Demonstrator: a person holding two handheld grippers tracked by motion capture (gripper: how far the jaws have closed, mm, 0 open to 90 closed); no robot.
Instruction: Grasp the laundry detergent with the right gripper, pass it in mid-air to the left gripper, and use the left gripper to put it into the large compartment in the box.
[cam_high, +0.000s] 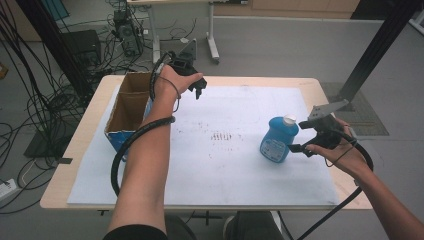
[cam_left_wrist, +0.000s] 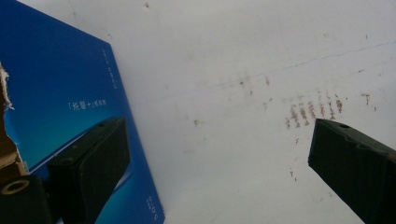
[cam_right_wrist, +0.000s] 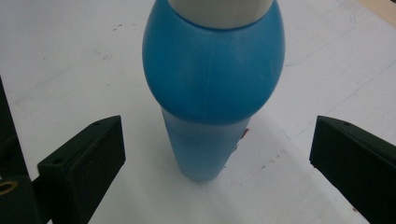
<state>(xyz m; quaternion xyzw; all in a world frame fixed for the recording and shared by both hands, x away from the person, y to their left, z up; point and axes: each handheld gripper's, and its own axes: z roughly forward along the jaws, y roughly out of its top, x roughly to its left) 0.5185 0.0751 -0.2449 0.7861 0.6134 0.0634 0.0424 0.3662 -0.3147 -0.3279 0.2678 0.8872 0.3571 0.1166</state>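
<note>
A blue bottle (cam_high: 278, 140) with a white cap stands upright on the white sheet at the right. In the right gripper view the blue bottle (cam_right_wrist: 212, 88) rises just beyond my two jaws, which stand wide apart and do not touch it. My right gripper (cam_high: 301, 142) is open, right beside the bottle. My left gripper (cam_high: 197, 86) is held high near the back left, by the cardboard box (cam_high: 129, 107), and is open with nothing between its jaws. The box's blue side (cam_left_wrist: 60, 102) appears beside the left jaw in the left gripper view.
The white sheet (cam_high: 220, 165) covers most of the wooden table (cam_high: 320, 86). Faint reddish marks (cam_high: 222, 136) dot its middle. Cables trail from both grippers along the forearms. Beyond the table, cables and equipment lie on the floor.
</note>
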